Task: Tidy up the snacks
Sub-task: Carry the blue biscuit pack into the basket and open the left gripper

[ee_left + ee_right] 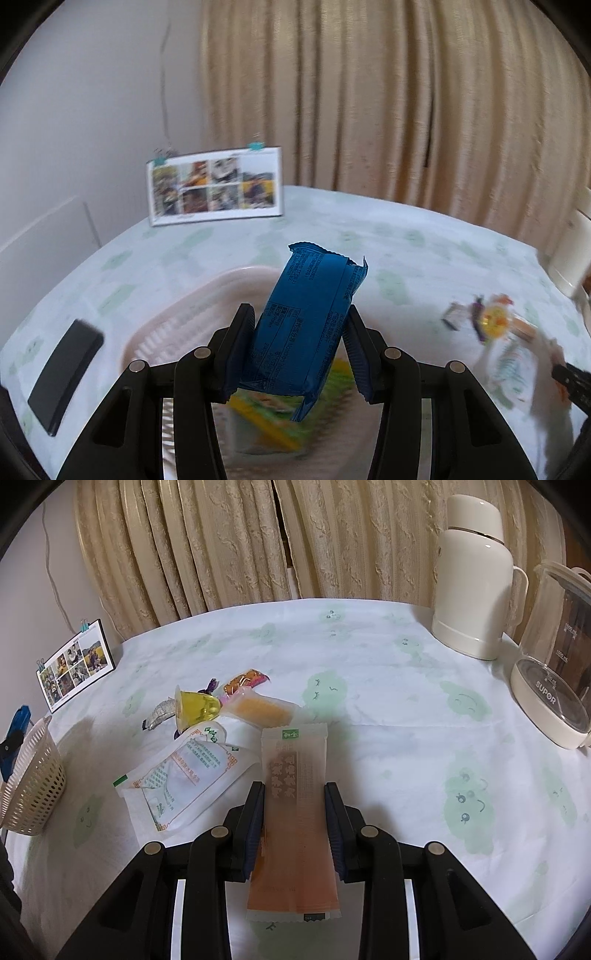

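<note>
My left gripper (pixel 299 321) is shut on a blue snack packet (pixel 306 321), held tilted above a pale pink slotted basket (pixel 184 306). A green and yellow packet (pixel 280 406) lies inside the basket under it. My right gripper (pixel 295 794) is shut on a long orange snack bar (pixel 293 812), held just over the table. To its left lie white packets (pixel 181 779), a yellow jelly cup (pixel 197 709) and an orange packet (pixel 258 707). The basket (pixel 33 775) stands at the far left of the right wrist view, with the blue packet (pixel 16 720) above it.
A black phone (pixel 64 373) lies left of the basket. A photo card (pixel 216 186) stands at the table's back. A white thermos (pixel 474 579) and a clear kettle (pixel 554 661) stand at the back right. Curtains hang behind the cloth-covered table (pixel 388 701).
</note>
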A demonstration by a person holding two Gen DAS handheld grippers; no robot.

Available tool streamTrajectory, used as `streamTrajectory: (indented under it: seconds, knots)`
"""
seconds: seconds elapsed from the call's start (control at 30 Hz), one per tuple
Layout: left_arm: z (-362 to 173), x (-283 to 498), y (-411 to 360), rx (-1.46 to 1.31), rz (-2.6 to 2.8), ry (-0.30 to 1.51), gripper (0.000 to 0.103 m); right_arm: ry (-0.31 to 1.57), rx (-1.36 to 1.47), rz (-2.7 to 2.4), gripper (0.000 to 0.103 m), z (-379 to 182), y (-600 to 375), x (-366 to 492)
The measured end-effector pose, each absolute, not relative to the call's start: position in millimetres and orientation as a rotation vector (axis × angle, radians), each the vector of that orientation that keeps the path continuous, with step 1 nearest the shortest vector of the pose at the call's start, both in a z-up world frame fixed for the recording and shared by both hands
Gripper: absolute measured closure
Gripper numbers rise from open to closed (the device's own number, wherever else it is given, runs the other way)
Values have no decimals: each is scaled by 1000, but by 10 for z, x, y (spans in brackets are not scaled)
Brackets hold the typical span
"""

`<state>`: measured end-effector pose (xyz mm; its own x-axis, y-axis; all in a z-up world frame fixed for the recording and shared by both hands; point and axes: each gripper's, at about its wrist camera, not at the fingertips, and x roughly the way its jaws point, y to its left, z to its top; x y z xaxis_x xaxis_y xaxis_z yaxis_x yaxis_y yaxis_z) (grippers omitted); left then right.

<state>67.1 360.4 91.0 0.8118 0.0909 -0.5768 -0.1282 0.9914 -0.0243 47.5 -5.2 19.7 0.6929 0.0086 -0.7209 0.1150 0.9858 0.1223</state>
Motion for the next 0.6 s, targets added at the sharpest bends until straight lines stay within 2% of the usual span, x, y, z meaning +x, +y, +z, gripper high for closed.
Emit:
streamTrajectory:
  seconds: [0.13,0.2,0.23,0.6]
  knots:
    - [870,647,3796,-101,167,615,49,809,162,-61,74,179,-18,481]
    - [873,622,3857,-108,186,604,38,811,161,-62,74,172,-2,482]
    - [877,607,3881,-110,194,598,37,810,162,-62,74,172,-6,483]
    - [909,488,4094,-143,277,558,37,786,185,-31,74,202,58,438]
